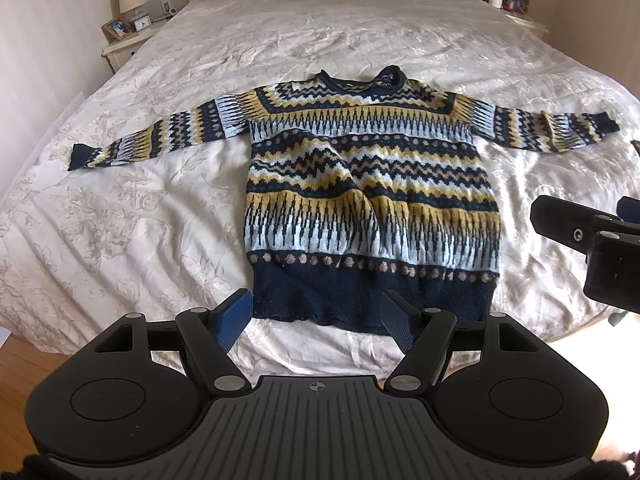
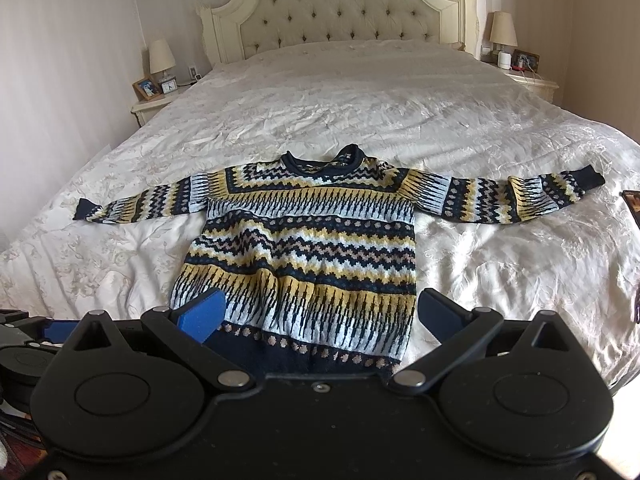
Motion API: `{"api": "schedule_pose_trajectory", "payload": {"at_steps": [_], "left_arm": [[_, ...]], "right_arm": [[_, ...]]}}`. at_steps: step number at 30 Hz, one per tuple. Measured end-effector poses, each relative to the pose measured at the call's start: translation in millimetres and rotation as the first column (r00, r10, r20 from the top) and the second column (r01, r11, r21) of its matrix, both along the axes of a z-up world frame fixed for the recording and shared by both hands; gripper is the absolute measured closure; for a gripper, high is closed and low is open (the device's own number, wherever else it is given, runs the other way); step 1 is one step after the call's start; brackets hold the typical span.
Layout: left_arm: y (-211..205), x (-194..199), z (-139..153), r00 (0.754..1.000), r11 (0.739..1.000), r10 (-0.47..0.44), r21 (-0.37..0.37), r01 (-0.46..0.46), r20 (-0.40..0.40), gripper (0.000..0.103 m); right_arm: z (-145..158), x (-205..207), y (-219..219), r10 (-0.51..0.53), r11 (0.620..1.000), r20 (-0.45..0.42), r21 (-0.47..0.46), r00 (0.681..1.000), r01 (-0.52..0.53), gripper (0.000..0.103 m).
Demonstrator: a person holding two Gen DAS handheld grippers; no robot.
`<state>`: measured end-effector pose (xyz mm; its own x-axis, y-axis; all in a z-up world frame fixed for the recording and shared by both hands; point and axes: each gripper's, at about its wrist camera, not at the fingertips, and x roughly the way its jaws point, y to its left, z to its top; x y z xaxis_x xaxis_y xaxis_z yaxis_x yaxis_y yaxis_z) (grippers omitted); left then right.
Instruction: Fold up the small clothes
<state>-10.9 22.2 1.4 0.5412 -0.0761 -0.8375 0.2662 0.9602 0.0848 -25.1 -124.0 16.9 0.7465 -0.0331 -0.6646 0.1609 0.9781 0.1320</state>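
Note:
A patterned knit sweater (image 1: 372,184) in navy, yellow and light blue lies flat and face up on the bed, both sleeves spread out to the sides, its navy hem nearest me. It also shows in the right wrist view (image 2: 304,256). My left gripper (image 1: 318,314) is open and empty, hovering just above the hem near the bed's foot edge. My right gripper (image 2: 320,312) is open and empty, hovering over the sweater's lower part. The right gripper's body shows at the right edge of the left wrist view (image 1: 592,240).
The bed (image 1: 132,208) has a cream floral bedspread and a tufted headboard (image 2: 344,8). Nightstands with lamps and photo frames stand on both sides (image 2: 160,88) (image 2: 520,64). A dark flat object (image 2: 633,204) lies on the bed's right edge. Wooden floor (image 1: 24,364) shows below the bed.

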Motion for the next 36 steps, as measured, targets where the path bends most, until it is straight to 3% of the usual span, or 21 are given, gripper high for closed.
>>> {"api": "schedule_pose_trajectory", "payload": {"at_steps": [7, 14, 19, 21, 24, 27, 33, 36], "left_arm": [[3.1, 9.4, 13.1, 0.999, 1.000, 0.027, -0.016, -0.026, 0.032, 0.033], [2.5, 25.3, 27.3, 0.995, 0.999, 0.031, -0.033, -0.028, 0.090, 0.033], [0.1, 50.9, 25.2, 0.992, 0.999, 0.046, -0.032, -0.042, 0.115, 0.033], [0.7, 65.3, 16.3, 0.992, 0.999, 0.046, -0.018, -0.044, 0.120, 0.033], [7.3, 89.8, -6.4, 0.993, 0.999, 0.035, 0.008, -0.036, 0.116, 0.033], [17.5, 119.4, -38.2, 0.998, 0.999, 0.039, 0.021, -0.040, 0.045, 0.034], [42.8, 172.1, -101.2, 0.995, 0.998, 0.067, 0.008, -0.066, -0.079, 0.046], [49.4, 191.6, -125.2, 0.989, 0.998, 0.053, -0.016, -0.056, -0.137, 0.048]], "right_arm": [[3.0, -0.5, -7.0, 0.010, 1.000, 0.040, 0.021, 0.999, -0.011, 0.001], [10.2, 16.2, -13.2, 0.002, 1.000, 0.106, -0.025, 0.994, 0.001, 0.001], [6.6, 39.0, -25.1, 0.012, 0.998, 0.131, 0.059, 0.991, -0.020, 0.001], [3.7, 42.8, -25.2, 0.026, 0.998, 0.187, 0.048, 0.982, -0.036, 0.001], [2.0, 52.4, -16.7, 0.050, 0.998, 0.226, -0.058, 0.973, -0.038, 0.001], [-4.0, 72.9, -8.3, 0.100, 0.990, 0.170, -0.113, 0.980, -0.081, 0.001], [-18.5, 108.9, -3.0, 0.111, 0.991, 0.084, -0.090, 0.990, -0.104, 0.001], [-22.2, 128.0, -0.7, 0.103, 0.992, 0.049, -0.076, 0.993, -0.100, 0.001]]}}
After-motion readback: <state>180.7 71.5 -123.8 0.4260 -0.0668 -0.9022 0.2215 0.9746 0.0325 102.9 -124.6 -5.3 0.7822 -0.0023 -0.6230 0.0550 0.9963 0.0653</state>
